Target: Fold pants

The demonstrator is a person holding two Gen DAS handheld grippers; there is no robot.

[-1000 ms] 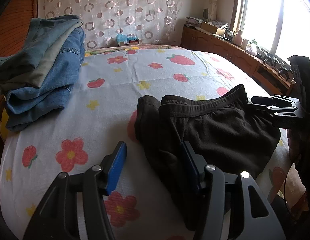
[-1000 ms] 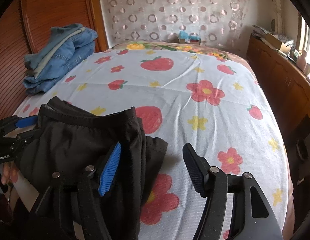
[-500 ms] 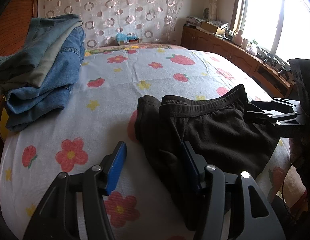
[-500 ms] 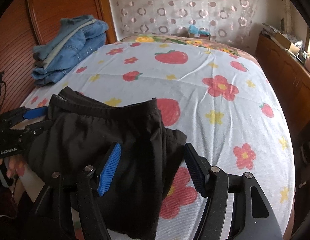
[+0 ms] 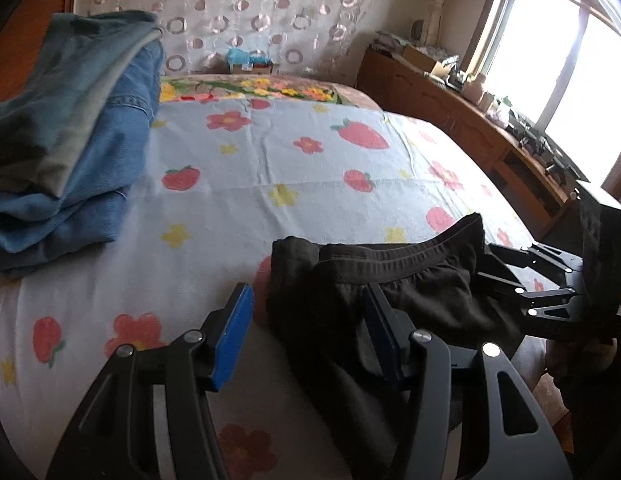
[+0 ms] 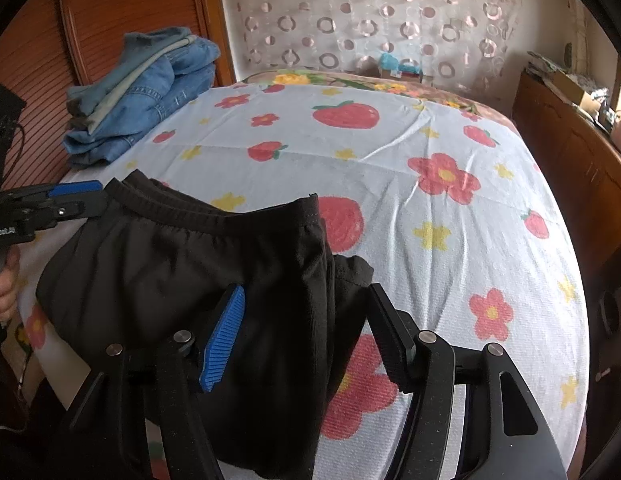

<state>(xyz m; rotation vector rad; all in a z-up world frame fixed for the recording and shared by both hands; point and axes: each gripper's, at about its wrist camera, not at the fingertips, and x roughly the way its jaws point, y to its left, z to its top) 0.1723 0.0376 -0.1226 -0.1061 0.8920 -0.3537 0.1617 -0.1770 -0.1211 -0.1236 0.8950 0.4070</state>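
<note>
Folded black pants [image 5: 410, 304] lie on the near part of the bed, elastic waistband facing the far end. My left gripper [image 5: 306, 332] hovers open over their left edge, one blue pad over the sheet and the other over the cloth. My right gripper [image 6: 306, 328] hangs over their right side [image 6: 182, 272]. Its jaws are closing with black cloth below and between them, the pads not pressing on it. Each gripper shows in the other's view: the right gripper [image 5: 486, 262] at the waistband's right end, the left gripper [image 6: 82, 198] at its left end.
A stack of folded jeans [image 5: 70, 140] sits at the far left of the bed by a wooden panel [image 6: 110, 20]. The strawberry and flower sheet [image 5: 270, 184] stretches beyond the pants. A wooden sideboard [image 5: 470, 128] with clutter runs along the right under a bright window.
The left gripper has risen and tilted, so the pants sit lower in its view. In the right wrist view the pants now reach further between the jaws.
</note>
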